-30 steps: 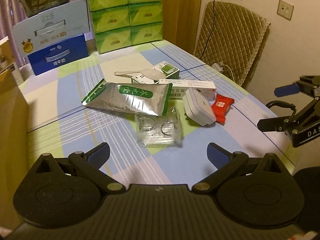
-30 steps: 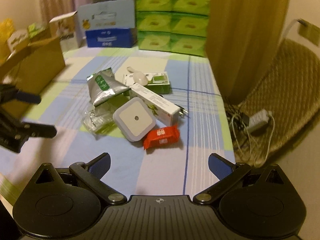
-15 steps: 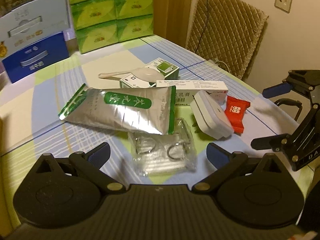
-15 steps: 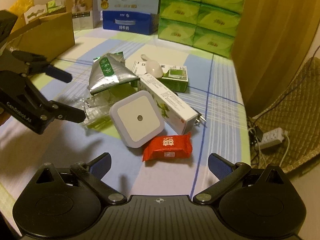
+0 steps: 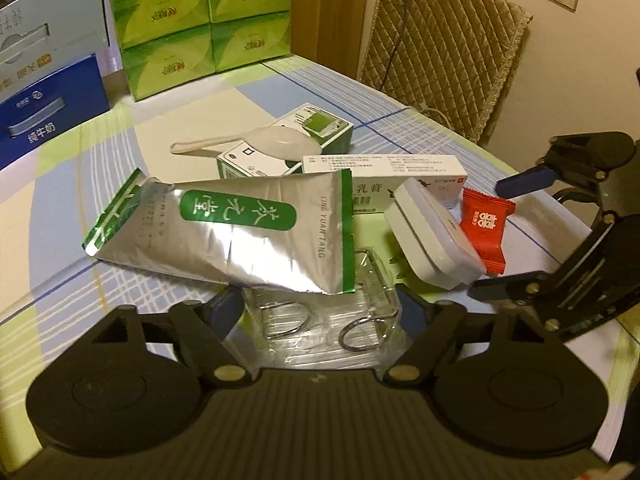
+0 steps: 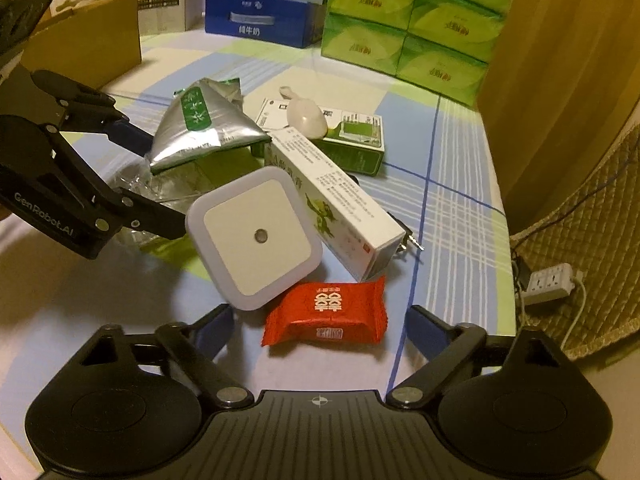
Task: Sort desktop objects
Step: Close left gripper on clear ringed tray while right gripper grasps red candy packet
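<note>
Red candy packet point(image 6: 325, 314) lies crosswise between fingers; right tool point(image 6: 320, 330) spread wide; left tool point(image 5: 320, 308) agape

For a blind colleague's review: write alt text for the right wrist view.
The open right gripper hangs low over a checked tablecloth, fingers either side of a red candy packet. Just beyond lie a square white night light, a long white box and a silver foil pouch. The open left gripper reaches in from the left over a clear plastic packet.
</note>
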### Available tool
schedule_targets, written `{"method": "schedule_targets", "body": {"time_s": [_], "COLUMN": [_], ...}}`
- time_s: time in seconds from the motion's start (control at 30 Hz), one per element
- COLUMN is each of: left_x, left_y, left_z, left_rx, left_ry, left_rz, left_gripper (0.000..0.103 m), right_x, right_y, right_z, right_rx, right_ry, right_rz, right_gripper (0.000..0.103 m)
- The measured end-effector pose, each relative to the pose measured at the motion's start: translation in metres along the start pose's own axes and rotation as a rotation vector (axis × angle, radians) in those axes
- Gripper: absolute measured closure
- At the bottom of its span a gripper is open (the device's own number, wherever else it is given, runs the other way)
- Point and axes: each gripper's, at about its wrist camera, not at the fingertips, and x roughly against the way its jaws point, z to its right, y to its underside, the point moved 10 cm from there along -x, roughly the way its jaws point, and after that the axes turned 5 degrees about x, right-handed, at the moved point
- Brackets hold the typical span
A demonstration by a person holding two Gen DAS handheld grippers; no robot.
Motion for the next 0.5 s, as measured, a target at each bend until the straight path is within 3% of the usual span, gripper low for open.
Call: {"method": "schedule_targets", "body": {"time_s": [0.13, 0.3, 0.5], "left_x": [-0.001, 0.004, 0.022], "left_y": [0.0, 0.005, 0.024], "left_z": [0.001, 0.003, 0.011], "left_rx": [-0.001, 0.008, 0.026], "left_ry": [0.0, 0.01, 0.002], "left_rz": [-0.002, -0.008, -0.028], "left_gripper": [0.035, 0.039, 0.04], "right_x": [-0.002, 0.002, 0.016], "right_y": [-0.001, -0.001, 0.009], "right_z": [0.001, 0.0, -0.011], "right_rx": [-0.01, -0.021, -0.05], "right_ry": [-0.013, -0.01, -0.032], "right_rz": [0.006, -0.004, -0.068], "right_gripper": [0.025, 0.051, 0.06]}}
